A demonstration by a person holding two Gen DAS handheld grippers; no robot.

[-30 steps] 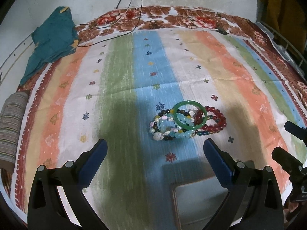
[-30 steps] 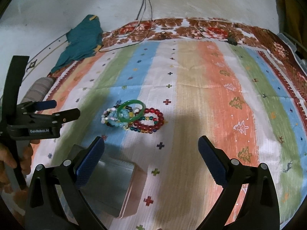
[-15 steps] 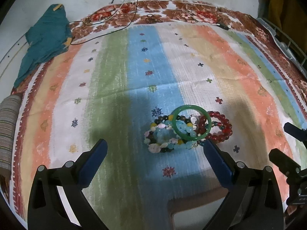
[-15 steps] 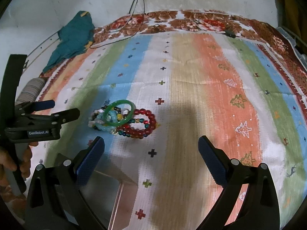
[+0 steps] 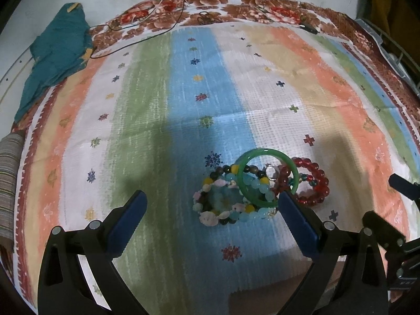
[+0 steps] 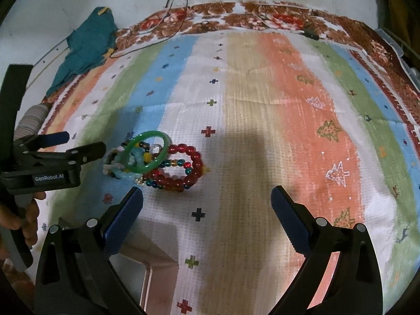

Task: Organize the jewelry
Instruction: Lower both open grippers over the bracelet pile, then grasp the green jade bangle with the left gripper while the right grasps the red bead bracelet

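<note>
A heap of jewelry lies on the striped cloth: a green bangle on top, a red bead bracelet to its right, and pastel and mixed-colour bead bracelets to its left. My left gripper is open and empty, its fingers either side of the heap's near edge. In the right wrist view the green bangle and red bracelet lie ahead to the left. My right gripper is open and empty, just short of the heap. The left gripper shows there from the side.
A shiny box lies near me between both grippers, its edge also in the left wrist view. A teal cloth and cables lie at the far left. A striped roll sits at the left edge.
Both grippers have moved forward and lower toward the jewelry heap, which now sits closer and larger. Both stay open. The box has slid toward the bottom of both views.
</note>
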